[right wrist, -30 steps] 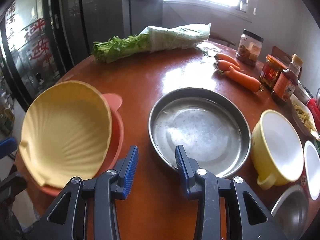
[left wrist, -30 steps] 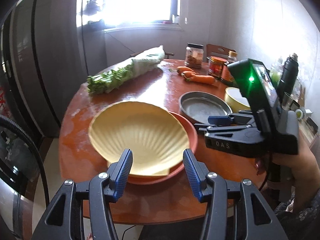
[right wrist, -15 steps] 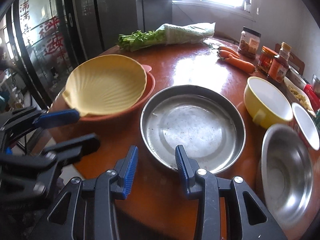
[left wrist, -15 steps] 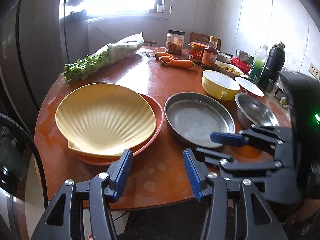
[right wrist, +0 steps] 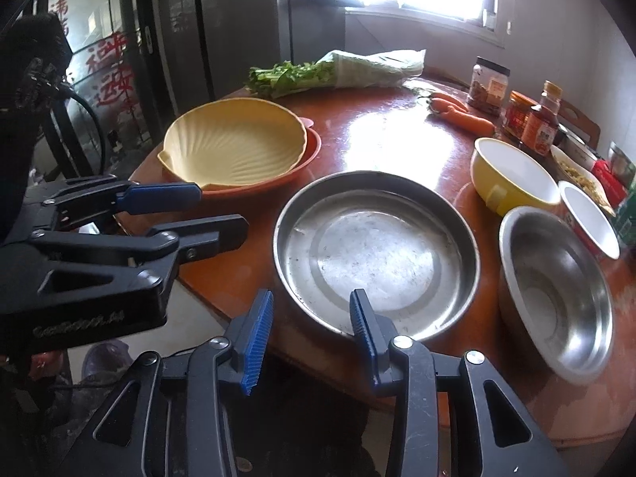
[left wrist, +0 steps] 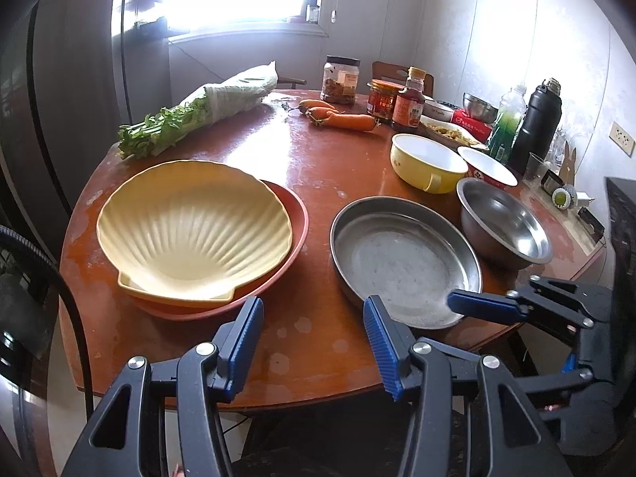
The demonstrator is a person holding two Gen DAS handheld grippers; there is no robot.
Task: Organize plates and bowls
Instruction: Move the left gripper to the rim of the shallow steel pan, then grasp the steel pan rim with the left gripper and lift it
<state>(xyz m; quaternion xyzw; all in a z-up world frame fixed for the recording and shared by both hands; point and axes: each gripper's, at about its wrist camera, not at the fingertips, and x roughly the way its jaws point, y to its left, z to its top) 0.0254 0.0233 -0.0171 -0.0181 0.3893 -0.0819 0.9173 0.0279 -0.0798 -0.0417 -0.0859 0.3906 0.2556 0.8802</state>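
The right gripper (right wrist: 310, 322), jaws opening and empty, has drawn back to the near rim of the steel pan (right wrist: 375, 252) on the counter (left wrist: 318, 167), while the left gripper (left wrist: 314, 338) stays open.

The shell dish (left wrist: 190, 222) sits in a plate (left wrist: 296, 214) — left of the pan (left wrist: 405, 262), bowls (left wrist: 503, 224) right of it.
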